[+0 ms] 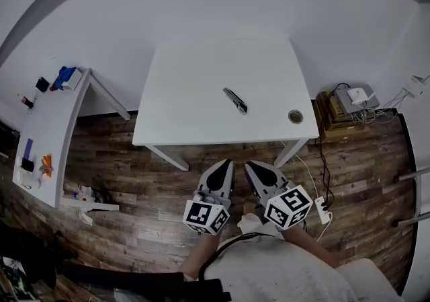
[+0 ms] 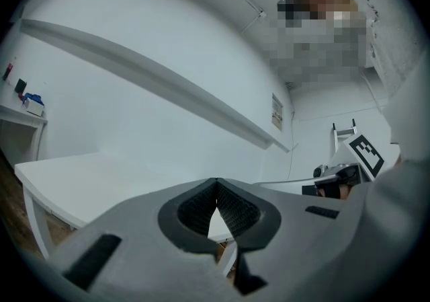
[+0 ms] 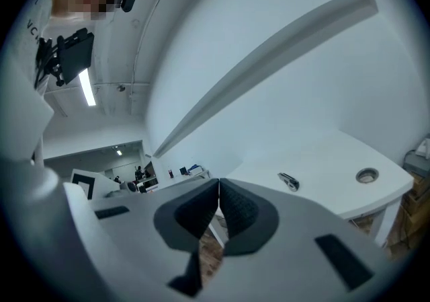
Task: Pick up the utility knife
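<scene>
The utility knife, dark grey with silver, lies flat near the middle of the white table; it also shows small in the right gripper view as the knife. My left gripper and right gripper hang side by side over the wooden floor, short of the table's near edge and well away from the knife. Both are shut with nothing between the pads: left gripper, right gripper. The knife is hidden in the left gripper view.
A round cable hole sits at the table's near right corner. A side desk with small items stands at left. A box with devices and cables lies on the floor at right, with a power strip near my right gripper.
</scene>
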`<state>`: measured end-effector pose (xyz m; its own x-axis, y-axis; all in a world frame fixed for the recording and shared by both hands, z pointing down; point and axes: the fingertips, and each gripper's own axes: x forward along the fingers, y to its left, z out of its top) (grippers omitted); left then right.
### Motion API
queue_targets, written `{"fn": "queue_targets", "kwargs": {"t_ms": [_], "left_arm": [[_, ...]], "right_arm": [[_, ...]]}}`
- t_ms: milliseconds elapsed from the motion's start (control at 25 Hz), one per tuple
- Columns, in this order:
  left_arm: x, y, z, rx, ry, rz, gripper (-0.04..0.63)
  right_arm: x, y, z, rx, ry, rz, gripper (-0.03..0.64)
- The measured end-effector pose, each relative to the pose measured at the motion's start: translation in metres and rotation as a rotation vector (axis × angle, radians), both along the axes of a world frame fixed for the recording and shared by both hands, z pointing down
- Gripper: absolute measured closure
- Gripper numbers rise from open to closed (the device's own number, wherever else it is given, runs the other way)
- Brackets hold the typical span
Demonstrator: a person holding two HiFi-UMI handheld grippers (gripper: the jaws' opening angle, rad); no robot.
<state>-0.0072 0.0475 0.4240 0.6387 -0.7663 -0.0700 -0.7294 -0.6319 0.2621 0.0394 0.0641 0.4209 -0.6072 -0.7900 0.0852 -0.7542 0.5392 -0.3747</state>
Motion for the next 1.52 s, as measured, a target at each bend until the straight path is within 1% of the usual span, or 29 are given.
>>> {"fn": "queue_targets", "kwargs": {"t_ms": [80, 240, 440, 560, 680, 880, 1040, 1360, 1520], "left_arm": [[0.007, -0.016, 0.002, -0.008, -0.002, 0.001, 0.589], [0.024, -0.044, 0.009, -0.018, -0.028, 0.018, 0.589], [0.039, -0.077, 0.009, -0.019, -0.024, 0.014, 0.589], [0.039, -0.092, 0.008, -0.018, -0.016, -0.004, 0.589], [0.038, -0.097, 0.014, -0.032, -0.032, -0.014, 0.589], [0.028, -0.103, 0.028, -0.077, -0.054, -0.038, 0.589], [0.019, -0.114, 0.024, -0.078, -0.059, -0.051, 0.589], [0.026, -0.15, 0.026, -0.069, -0.038, -0.021, 0.589], [0.024, -0.173, 0.03, -0.069, -0.028, -0.011, 0.589]], "right_arm": [[0.008, -0.016, 0.001, -0.006, -0.001, 0.002, 0.607], [0.024, -0.047, 0.006, -0.014, -0.001, 0.012, 0.607], [0.035, -0.081, 0.01, -0.032, -0.003, -0.003, 0.607], [0.033, -0.097, 0.011, -0.042, 0.0, -0.034, 0.607], [0.028, -0.106, 0.02, -0.065, 0.006, -0.064, 0.607], [0.025, -0.117, 0.032, -0.099, -0.007, -0.073, 0.607], [0.018, -0.128, 0.029, -0.102, -0.012, -0.077, 0.607], [0.025, -0.162, 0.029, -0.094, 0.013, -0.05, 0.607], [0.028, -0.187, 0.039, -0.13, 0.033, -0.041, 0.607]]}}
